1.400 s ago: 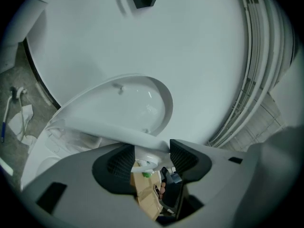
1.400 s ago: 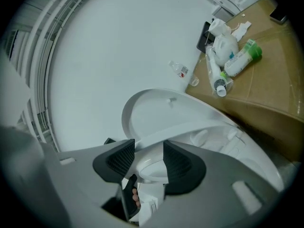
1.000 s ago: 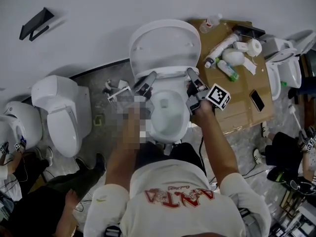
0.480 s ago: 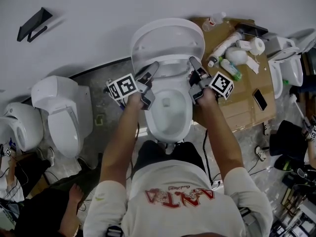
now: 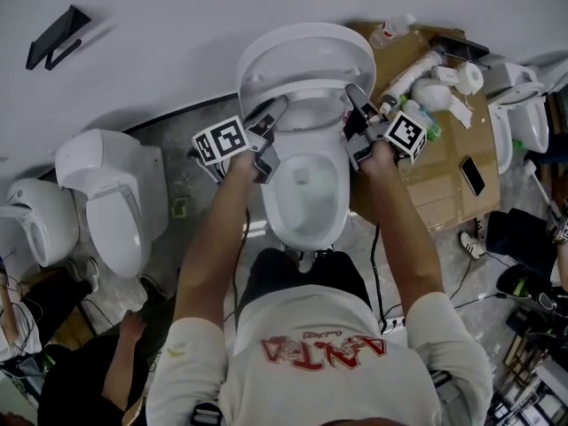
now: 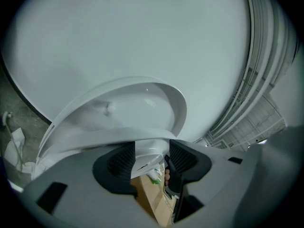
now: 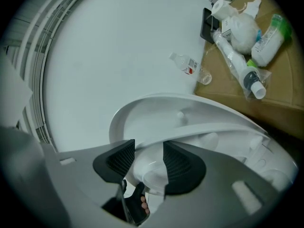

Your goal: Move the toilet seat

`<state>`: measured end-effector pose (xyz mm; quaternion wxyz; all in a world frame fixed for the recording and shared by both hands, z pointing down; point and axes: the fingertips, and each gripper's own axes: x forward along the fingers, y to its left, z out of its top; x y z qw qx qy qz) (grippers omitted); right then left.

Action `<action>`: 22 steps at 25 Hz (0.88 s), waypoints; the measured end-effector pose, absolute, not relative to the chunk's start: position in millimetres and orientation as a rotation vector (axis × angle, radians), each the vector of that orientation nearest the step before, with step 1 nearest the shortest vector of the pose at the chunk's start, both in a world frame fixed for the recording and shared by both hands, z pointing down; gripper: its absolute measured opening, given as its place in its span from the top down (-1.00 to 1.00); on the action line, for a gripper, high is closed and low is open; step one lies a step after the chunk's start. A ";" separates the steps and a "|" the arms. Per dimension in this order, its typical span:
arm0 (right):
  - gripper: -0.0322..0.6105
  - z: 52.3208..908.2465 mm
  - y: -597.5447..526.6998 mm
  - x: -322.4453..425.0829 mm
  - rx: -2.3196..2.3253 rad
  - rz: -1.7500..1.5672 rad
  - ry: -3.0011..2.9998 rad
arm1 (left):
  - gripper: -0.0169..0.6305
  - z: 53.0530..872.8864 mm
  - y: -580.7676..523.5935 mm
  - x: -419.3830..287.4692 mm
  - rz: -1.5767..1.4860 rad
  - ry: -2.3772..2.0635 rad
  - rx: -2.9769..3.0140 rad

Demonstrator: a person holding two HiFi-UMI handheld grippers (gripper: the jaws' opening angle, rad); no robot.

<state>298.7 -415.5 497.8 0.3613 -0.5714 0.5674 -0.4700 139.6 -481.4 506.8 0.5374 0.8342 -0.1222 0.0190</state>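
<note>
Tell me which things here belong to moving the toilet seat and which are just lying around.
In the job: toilet seat, left gripper, right gripper.
Lying about: cardboard, bottles, phone, paper roll, neighbouring toilet, wall bracket.

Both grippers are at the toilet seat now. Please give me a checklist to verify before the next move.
1. Left gripper shut on seat: ok.
2. Right gripper shut on seat: ok.
3. Lid raised behind seat: ok.
4. Grippers on opposite sides of seat, roughly level: ok.
5. Bottles on cardboard apart from seat: ok.
6. Hinges sound: cannot tell, hidden.
</note>
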 end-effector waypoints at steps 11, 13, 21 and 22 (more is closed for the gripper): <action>0.49 494.2 -400.9 296.1 -1.475 -1.211 1.454 | 0.40 499.5 -463.6 103.7 0.067 -0.367 2.055; 0.64 490.7 -383.6 296.9 -1.504 -1.192 1.469 | 0.69 486.6 -452.4 93.8 0.051 -0.376 2.115; 0.89 444.3 -290.7 291.9 -1.692 -1.036 1.667 | 0.86 411.1 -384.7 59.0 0.015 -0.510 2.371; 0.89 435.0 -278.1 288.9 -1.712 -1.012 1.702 | 0.86 401.1 -373.8 55.6 0.011 -0.527 2.393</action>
